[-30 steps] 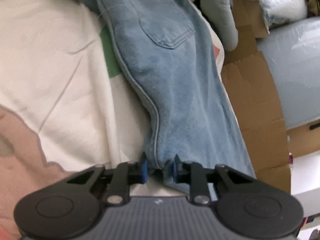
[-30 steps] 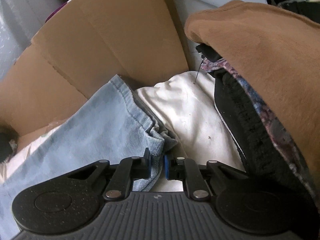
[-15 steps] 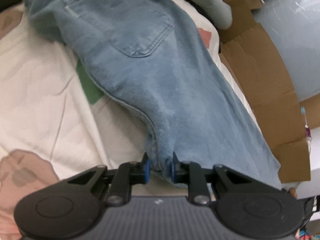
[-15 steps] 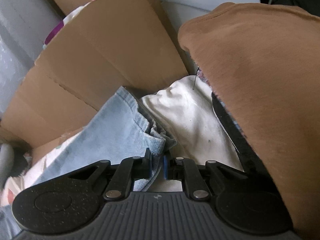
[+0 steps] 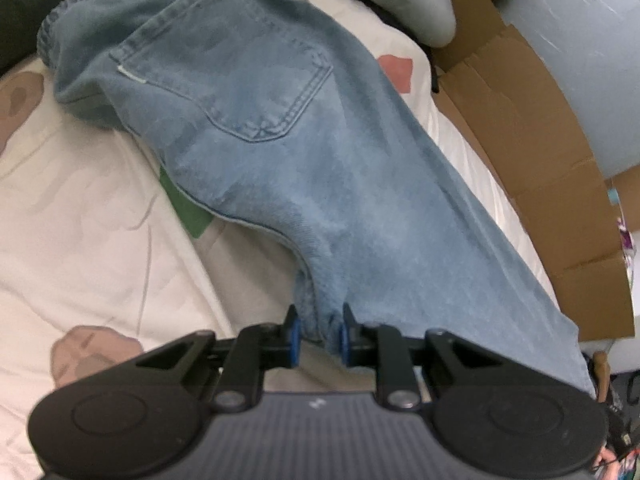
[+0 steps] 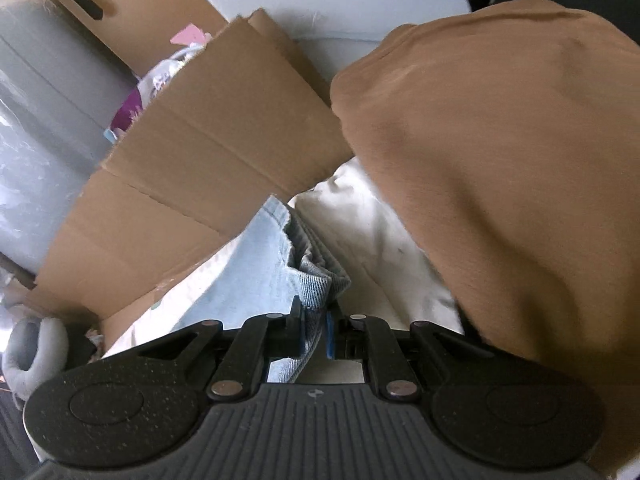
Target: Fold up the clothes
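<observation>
across a white bedsheet (image 5: 80, 240) printed with pinkish and green shapes, a pair of light blue jeans (image 5: 304, 168) lies stretched out, its elastic waistband toward the top left of the left wrist view and a back pocket (image 5: 228, 80) facing up. the left gripper (image 5: 318, 338) is clamped on a bunched fold of the denim at the crotch seam, its blue-tipped fingers (image 5: 293, 340) pressing the cloth from either side, and the fabric rises from the sheet toward them. flattened brown cardboard (image 5: 540, 184) runs along the far edge of the bed on the right, with a pale grey plastic-wrapped bulk (image 5: 580, 60) behind it and a grey stuffed shape (image 5: 404, 4) near the top.

in the right wrist view, the right gripper (image 6: 314, 334) is pinched tight on the hem end of a jeans (image 6: 272, 276) leg, the frayed cuff folded over just above the jaws. a brown garment (image 6: 500, 200) fills the right side, lying over the white sheet (image 6: 360, 220). cardboard (image 6: 208, 152) stands behind the leg, and a grey stuffed shape (image 6: 34, 346) shows at the lower left.
</observation>
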